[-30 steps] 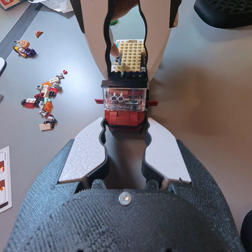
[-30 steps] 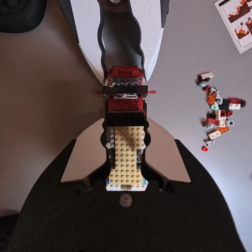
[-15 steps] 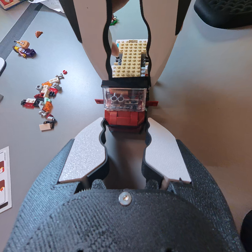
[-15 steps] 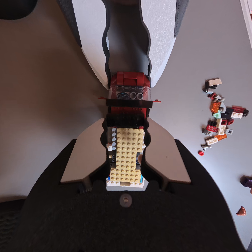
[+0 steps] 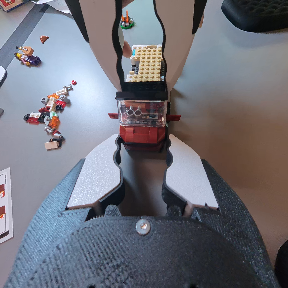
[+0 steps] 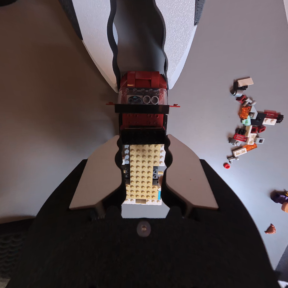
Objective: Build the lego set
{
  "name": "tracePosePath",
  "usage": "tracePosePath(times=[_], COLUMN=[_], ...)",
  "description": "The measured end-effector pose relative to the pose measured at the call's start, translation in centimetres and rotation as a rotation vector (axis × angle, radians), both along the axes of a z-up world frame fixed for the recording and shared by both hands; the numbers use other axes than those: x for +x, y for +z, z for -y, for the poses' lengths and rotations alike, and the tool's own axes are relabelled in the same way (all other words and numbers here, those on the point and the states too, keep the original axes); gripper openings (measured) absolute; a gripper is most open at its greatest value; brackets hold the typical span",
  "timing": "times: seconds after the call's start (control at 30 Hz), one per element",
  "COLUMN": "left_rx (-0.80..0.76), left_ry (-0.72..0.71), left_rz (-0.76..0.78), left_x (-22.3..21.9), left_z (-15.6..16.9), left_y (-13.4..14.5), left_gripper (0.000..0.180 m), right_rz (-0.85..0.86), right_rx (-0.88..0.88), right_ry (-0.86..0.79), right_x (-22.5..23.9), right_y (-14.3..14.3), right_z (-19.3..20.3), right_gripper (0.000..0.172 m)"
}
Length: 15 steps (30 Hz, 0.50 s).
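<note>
2 grippers meet nose to nose on 1 brick truck (image 5: pixel 141 118) on the grey table (image 5: pixel 218 124). Right gripper (image 6: pixel 142 140) is clamped on the tan-topped rear, pads pressing both sides, apparently bracing it. Left gripper (image 5: pixel 142 140) has its fingertips beside the dark red nose; contact unclear. Loose bricks (image 5: pixel 49 113) lie left.

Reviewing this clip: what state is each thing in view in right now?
Left gripper: jaws closed on the red nose of the truck.
Right gripper: jaws closed on the truck's rear bed.
Truck: upright, held at both ends, tan bed studs bare.
Loose bricks: scattered in a heap, unattached.
Figure: lying on its side.
Sheet: flat on the table.
</note>
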<state>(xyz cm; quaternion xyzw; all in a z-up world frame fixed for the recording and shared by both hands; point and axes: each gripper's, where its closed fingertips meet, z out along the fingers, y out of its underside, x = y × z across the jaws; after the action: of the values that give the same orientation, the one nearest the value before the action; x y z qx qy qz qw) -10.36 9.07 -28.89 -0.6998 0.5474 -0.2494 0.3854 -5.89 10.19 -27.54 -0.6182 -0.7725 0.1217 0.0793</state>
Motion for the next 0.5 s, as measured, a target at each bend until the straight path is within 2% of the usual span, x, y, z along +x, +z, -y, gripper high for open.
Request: tracePosePath(times=[0.2,0.5], left_rx=[-0.003,-0.003], left_ry=[0.001,0.002], left_rz=[0.001,0.001], left_x=[0.0,0.0], left_z=[0.0,0.0], left_y=[0.0,0.01], left_gripper=[0.056,0.056], right_rz=[-0.024,0.06], right_rx=[-0.028,0.003], right_ry=[-0.032,-0.012], right_x=[0.11,-0.02], right_y=[-0.02,-0.1], right_z=[-0.28,0.2], right_gripper=[0.052,0.052])
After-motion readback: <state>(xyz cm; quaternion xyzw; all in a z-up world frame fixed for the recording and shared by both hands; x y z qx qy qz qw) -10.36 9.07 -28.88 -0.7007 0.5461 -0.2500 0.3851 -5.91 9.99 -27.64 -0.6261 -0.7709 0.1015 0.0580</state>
